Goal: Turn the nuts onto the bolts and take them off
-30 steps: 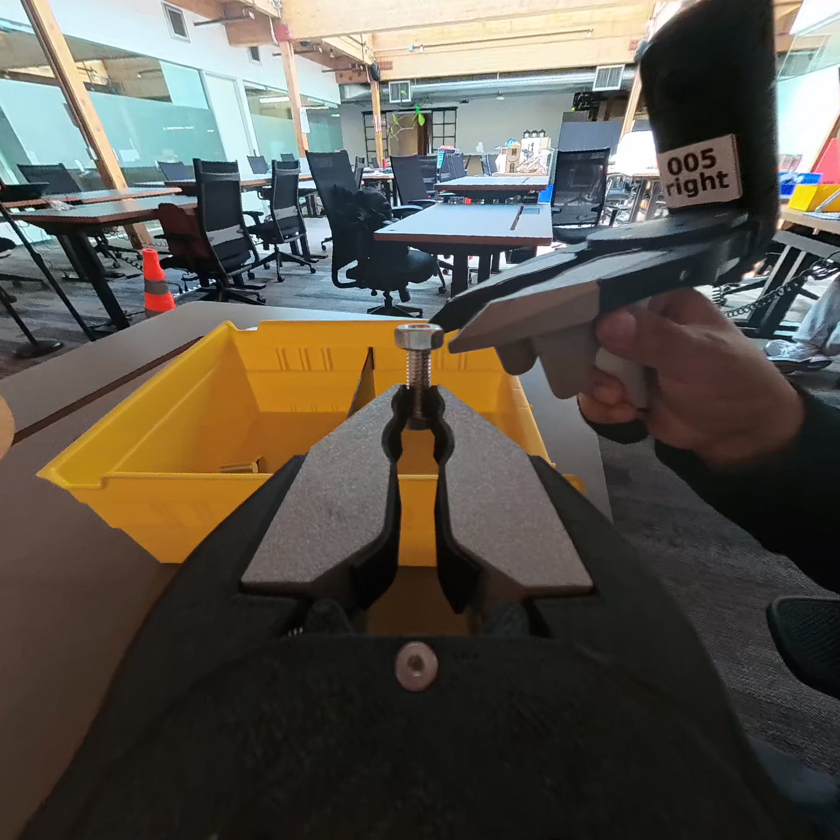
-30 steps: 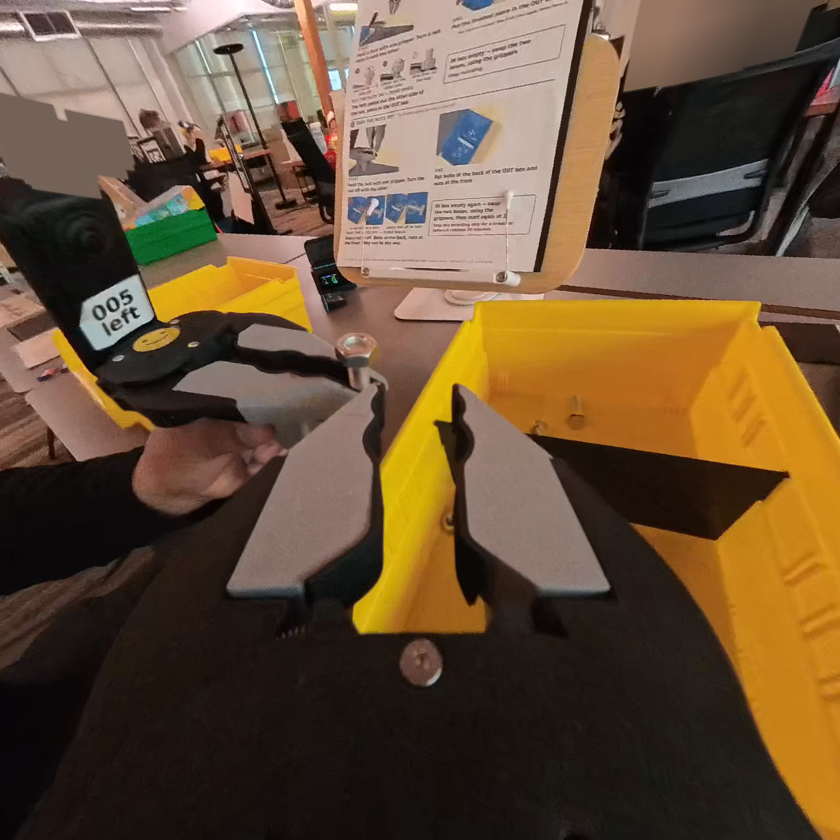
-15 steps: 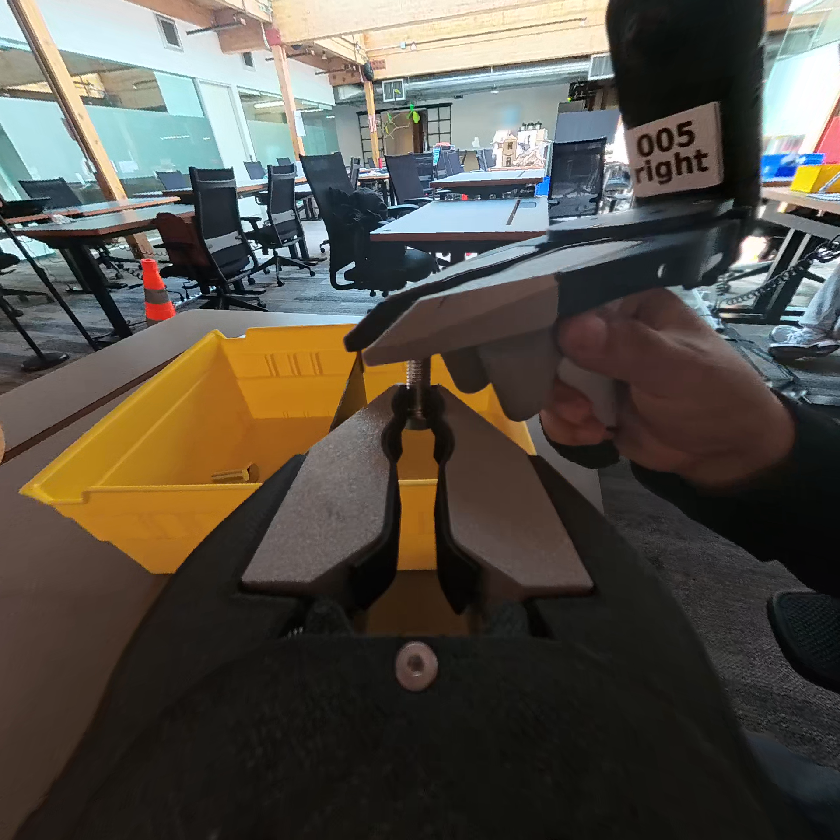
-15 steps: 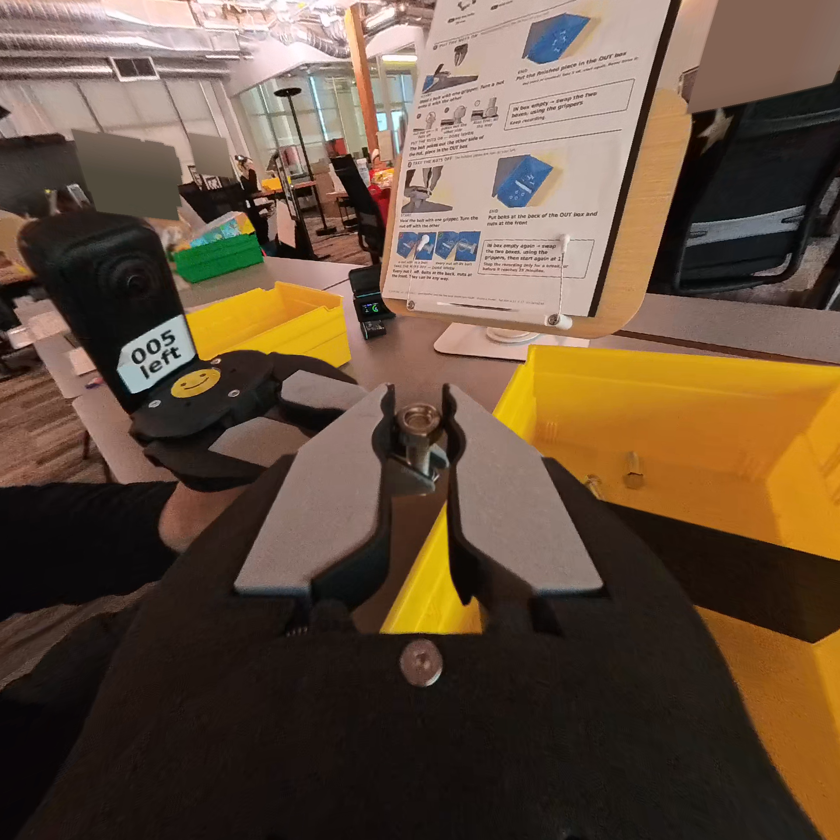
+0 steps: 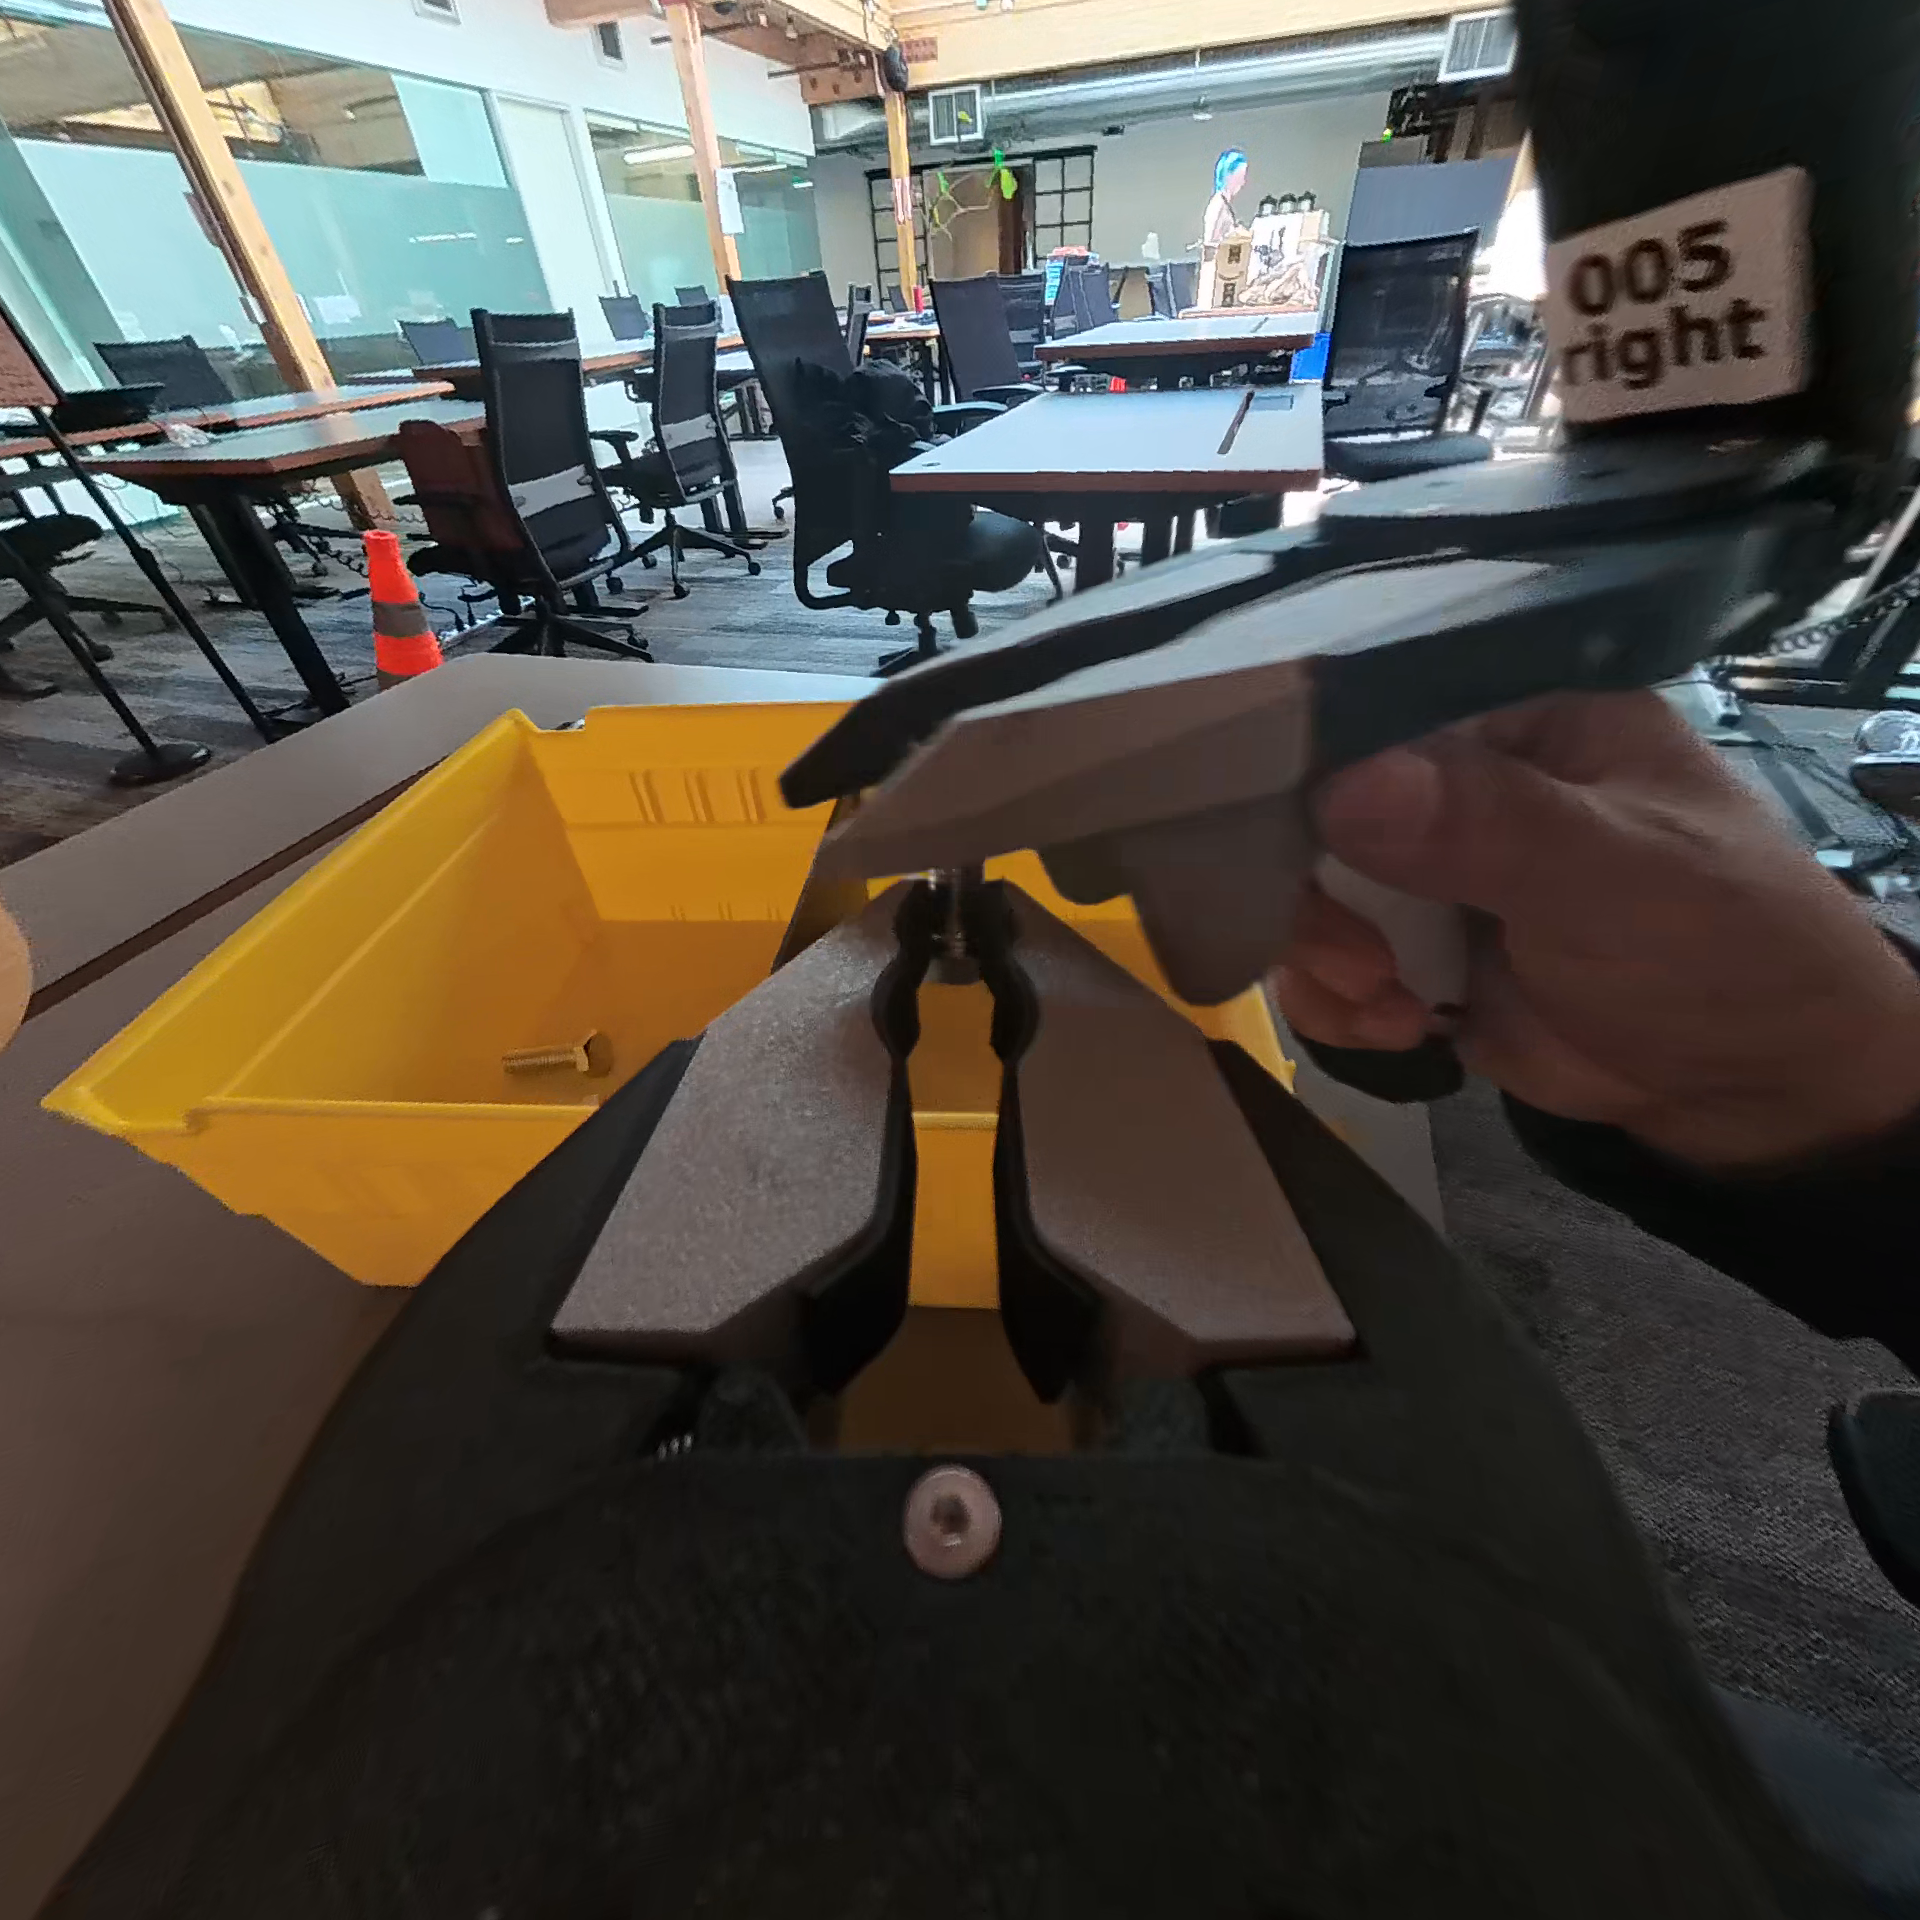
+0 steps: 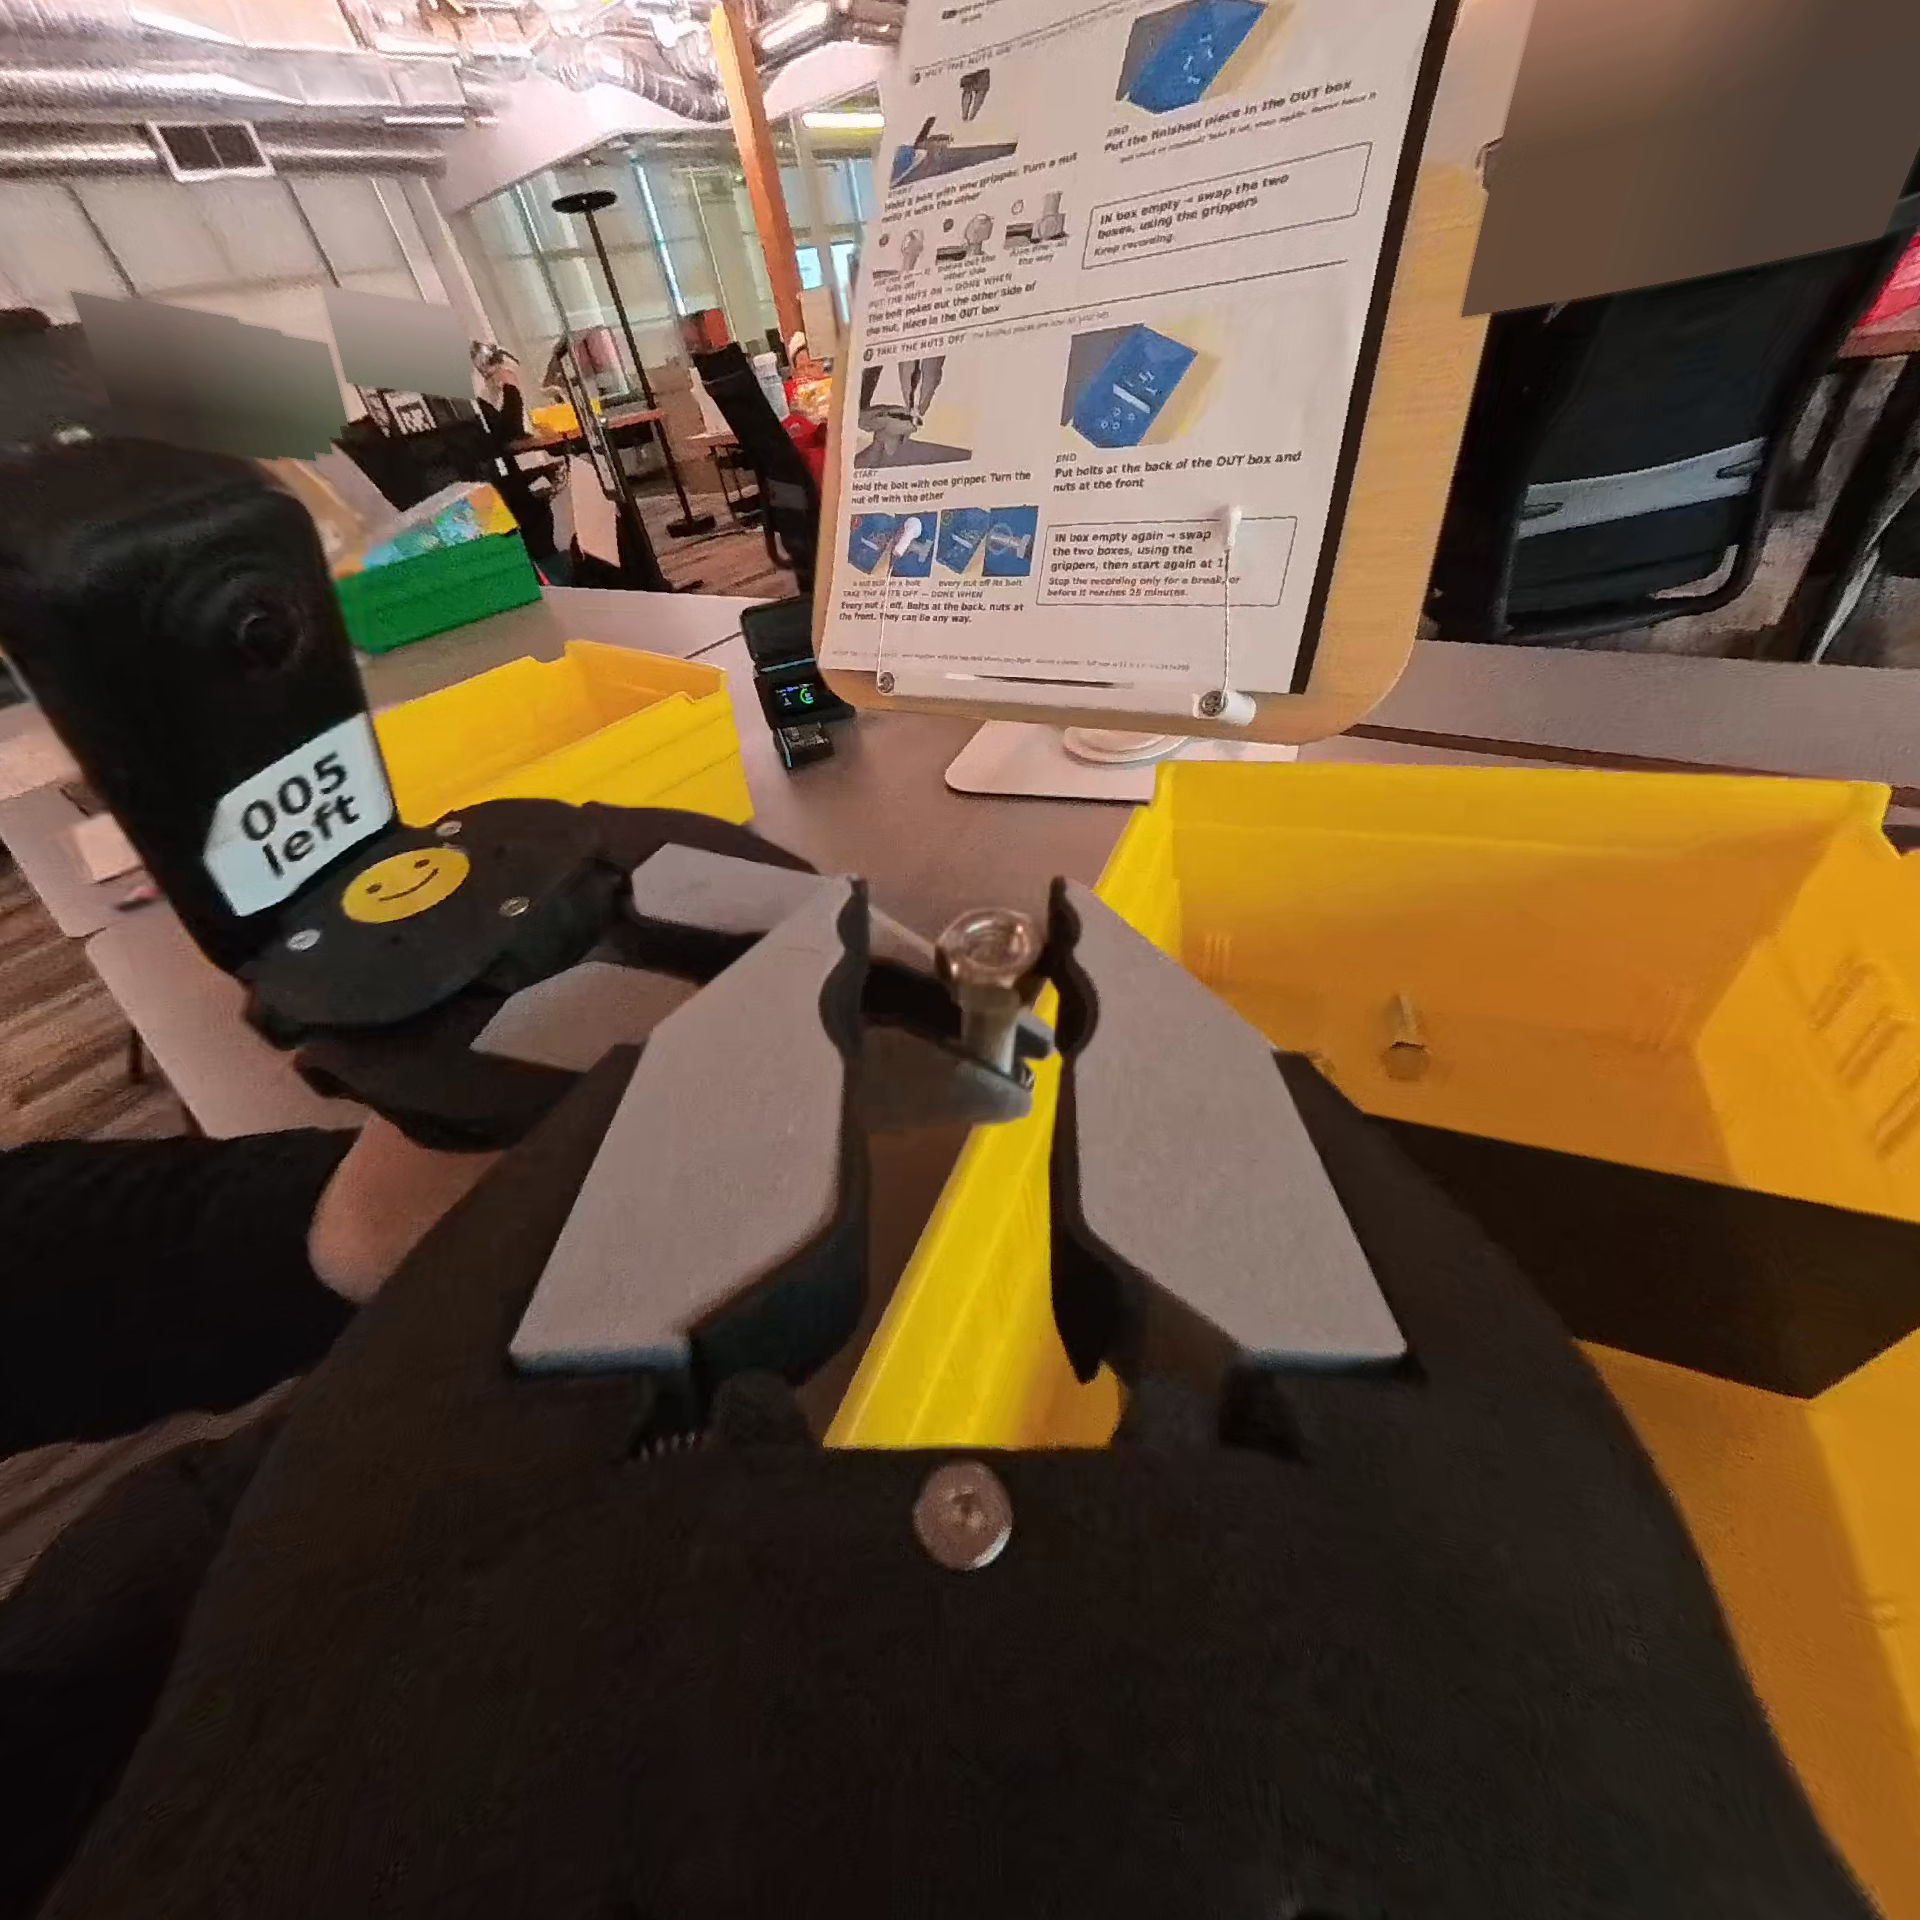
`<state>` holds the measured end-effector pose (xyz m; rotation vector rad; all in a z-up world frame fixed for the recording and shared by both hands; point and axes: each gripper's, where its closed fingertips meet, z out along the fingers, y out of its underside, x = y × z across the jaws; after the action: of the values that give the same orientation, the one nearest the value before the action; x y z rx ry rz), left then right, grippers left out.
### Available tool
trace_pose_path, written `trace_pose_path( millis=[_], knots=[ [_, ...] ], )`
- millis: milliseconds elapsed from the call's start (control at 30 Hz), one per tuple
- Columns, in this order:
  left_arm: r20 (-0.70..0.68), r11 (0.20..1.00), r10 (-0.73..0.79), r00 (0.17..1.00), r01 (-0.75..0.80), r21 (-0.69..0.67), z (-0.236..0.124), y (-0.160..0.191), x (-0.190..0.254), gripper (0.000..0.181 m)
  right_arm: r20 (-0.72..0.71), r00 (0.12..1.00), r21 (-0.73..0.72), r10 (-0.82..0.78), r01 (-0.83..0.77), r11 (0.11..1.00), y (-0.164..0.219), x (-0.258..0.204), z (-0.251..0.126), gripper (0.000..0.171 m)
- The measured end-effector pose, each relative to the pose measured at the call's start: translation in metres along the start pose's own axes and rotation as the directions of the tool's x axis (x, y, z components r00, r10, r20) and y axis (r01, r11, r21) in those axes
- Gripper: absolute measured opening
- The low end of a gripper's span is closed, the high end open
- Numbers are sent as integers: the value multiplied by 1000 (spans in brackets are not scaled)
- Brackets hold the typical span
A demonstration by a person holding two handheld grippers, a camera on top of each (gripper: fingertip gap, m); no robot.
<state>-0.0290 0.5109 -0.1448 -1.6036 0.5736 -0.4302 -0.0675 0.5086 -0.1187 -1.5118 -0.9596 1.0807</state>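
Note:
My left gripper [image 5: 954, 925] is shut on the threaded shaft of a steel bolt [image 5: 951, 940] and holds it upright over the near edge of a yellow bin [image 5: 312, 1039]. The right gripper [image 5: 831, 821] reaches over the bolt from the right and hides its top. In the right wrist view my right gripper [image 6: 956, 904] is open. Its two fingers straddle the hex nut [image 6: 987, 940] on the bolt's top end, with a gap on the left side. The left gripper [image 6: 992, 1086] holds the bolt just below the nut.
A loose bolt [image 5: 556, 1058] lies on the bin floor. The bin [image 6: 1507, 831] has a black divider [image 6: 1662, 1247] and another bolt [image 6: 1403, 1039]. A second yellow bin [image 6: 582, 727], a small black device [image 6: 795, 696] and an instruction sheet on a stand [image 6: 1122, 364] stand behind. The tips of both grippers are at nearly the same place.
The right gripper has moved in from the right over the bolt's top, so its fingers now flank the nut. They stand slightly wider than half a second ago. The left gripper keeps its hold.

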Motion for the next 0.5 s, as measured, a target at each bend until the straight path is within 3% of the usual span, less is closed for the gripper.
trace_pose_path(
  millis=[100, 233, 500],
  knots=[
    [20, 1000, -20, 1000, 20, -4, 4, 1, -6, 7, 13, 999, -16, 37, -36, 999, -1, 10, 6, 20],
    [56, 999, -50, 997, 51, -16, 5, 5, -20, 6, -41, 998, -1, 55, -56, 998, 0, 27, -5, 36],
    [53, 999, -26, 998, 27, -34, 7, 9, -15, 6, -24, 999, -4, 45, -45, 999, 6, 13, 3, 27]
  ],
)
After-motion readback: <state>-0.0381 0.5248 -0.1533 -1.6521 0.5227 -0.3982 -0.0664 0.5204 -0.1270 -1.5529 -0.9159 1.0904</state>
